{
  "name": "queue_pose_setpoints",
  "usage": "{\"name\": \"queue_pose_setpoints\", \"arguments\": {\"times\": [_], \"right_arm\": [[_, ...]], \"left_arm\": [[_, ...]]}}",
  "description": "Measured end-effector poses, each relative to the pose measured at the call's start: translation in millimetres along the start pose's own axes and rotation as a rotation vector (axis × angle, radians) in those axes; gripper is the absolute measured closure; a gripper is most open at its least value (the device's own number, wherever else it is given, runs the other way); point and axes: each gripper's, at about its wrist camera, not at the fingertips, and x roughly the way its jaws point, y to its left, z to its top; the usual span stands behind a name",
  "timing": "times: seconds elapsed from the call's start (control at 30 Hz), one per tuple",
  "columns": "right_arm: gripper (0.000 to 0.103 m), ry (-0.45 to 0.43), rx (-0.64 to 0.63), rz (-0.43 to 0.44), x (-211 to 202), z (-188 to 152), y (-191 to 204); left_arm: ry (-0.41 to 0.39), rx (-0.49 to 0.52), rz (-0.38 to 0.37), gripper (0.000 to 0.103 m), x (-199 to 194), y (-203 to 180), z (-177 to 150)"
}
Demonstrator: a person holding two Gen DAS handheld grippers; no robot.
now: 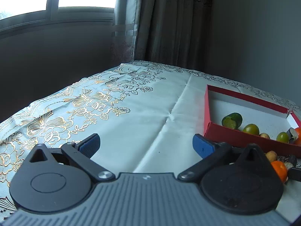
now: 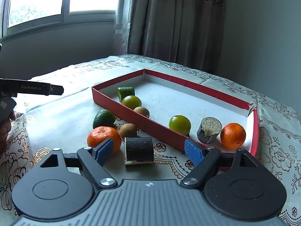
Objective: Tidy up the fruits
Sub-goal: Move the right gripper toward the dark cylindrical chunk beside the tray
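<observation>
I am holding my right gripper (image 2: 148,150) wide, straddling the dark cane segment (image 2: 139,150) outside the red tray (image 2: 139,120) for pickup; my left gripper (image 1: 146,146) is waiting wide over bare tablecloth (image 1: 131,113).

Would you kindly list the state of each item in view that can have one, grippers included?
Left gripper: open, empty, above the tablecloth.
Right gripper: open, empty, the dark sugarcane piece lying between its fingers, untouched.
Red box: open-topped, far right corner torn, partly filled.
Mandarin: inside the box.
Second mandarin: outside, on the tablecloth.
Sugarcane stub: inside, upright.
Avocado: outside.
</observation>
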Motion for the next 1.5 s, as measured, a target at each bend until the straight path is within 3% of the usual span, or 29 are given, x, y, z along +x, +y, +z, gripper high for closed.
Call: {"name": "queue_pose_setpoints", "arguments": {"times": [1.27,1.5], "right_arm": [[0.021,0.034,0.098,-0.027,6.5,-1.6,-12.3],[0.021,0.055,0.043,-0.042,9.2,-0.4,-2.4]], "left_arm": [[0.006,-0.016,-0.005,0.000,0.8,1.7,0.6],[0.008,-0.013,-0.008,0.000,0.9,2.0,0.4]]}}
